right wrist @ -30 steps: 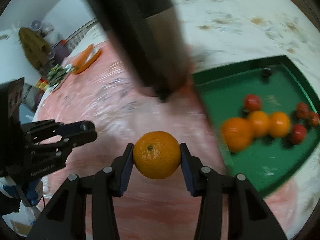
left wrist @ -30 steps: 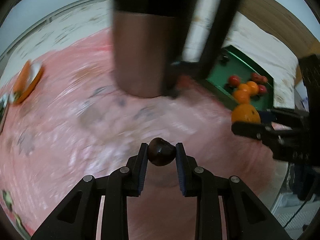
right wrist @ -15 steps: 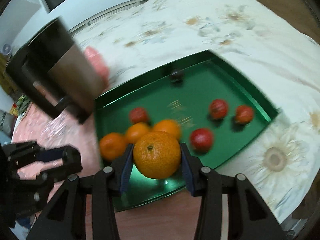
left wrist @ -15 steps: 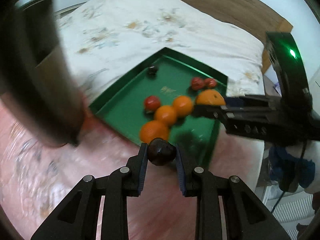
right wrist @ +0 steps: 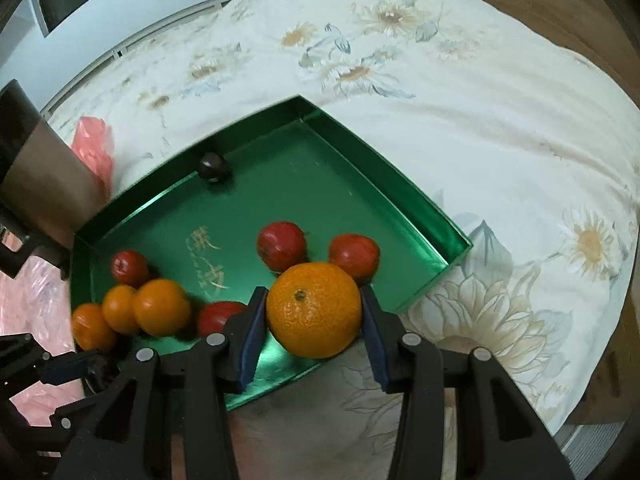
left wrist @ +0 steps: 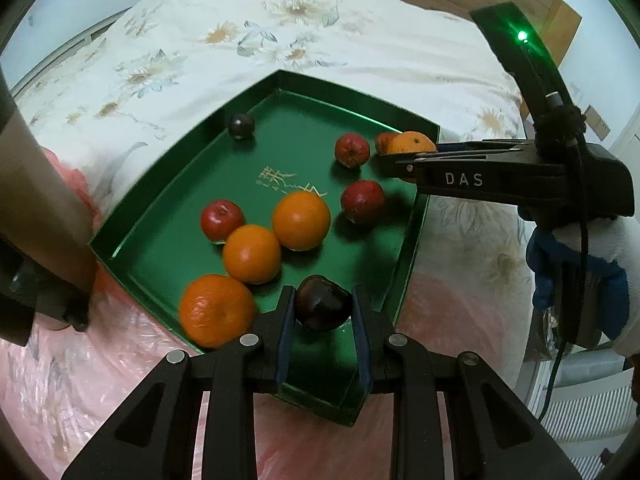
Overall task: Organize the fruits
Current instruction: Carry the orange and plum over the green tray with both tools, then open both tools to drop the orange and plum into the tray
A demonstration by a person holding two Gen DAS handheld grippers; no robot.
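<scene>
Fruit lies in a shiny green tray (left wrist: 132, 216) in the left wrist view. The tray sits on a bed with a flowered bedspread (left wrist: 224, 32), and pink plastic sheet (left wrist: 80, 364) is under its near corner. The left claw (left wrist: 322, 312) is clenched on a small dark plum (left wrist: 323, 307), pinched between its two blue pads, over the near corner of the tray. Three oranges (left wrist: 251, 254) sit in a slanted row inside the tray, touching one another, and the nearest one rests by the near wall. A red apple (left wrist: 222, 221) touches the middle orange. Two more red apples (left wrist: 362, 207) lie further right. Another dark plum (left wrist: 241, 125) sits alone by the far left wall. On the right, the right claw (left wrist: 404, 152) reaches in from the side over the tray's right edge with an orange (left wrist: 414, 143) in it. A hand in a blue and white glove (left wrist: 580, 264) holds that tool.

From the right wrist view, the right claw (right wrist: 314, 316) is grasping a big orange (right wrist: 314, 310) between its pads, above the near right edge of the green tray (right wrist: 380, 184). Two red apples (right wrist: 281, 245) lie just behind it. The three oranges (right wrist: 161, 307) are bunched at the left corner with a red apple (right wrist: 129, 267) beside them, and another red apple (right wrist: 218, 316) peeks out by the left finger. The dark plum (right wrist: 214, 166) rests against the far wall. A bit of the left claw (right wrist: 60, 372) shows at the lower left.
</scene>
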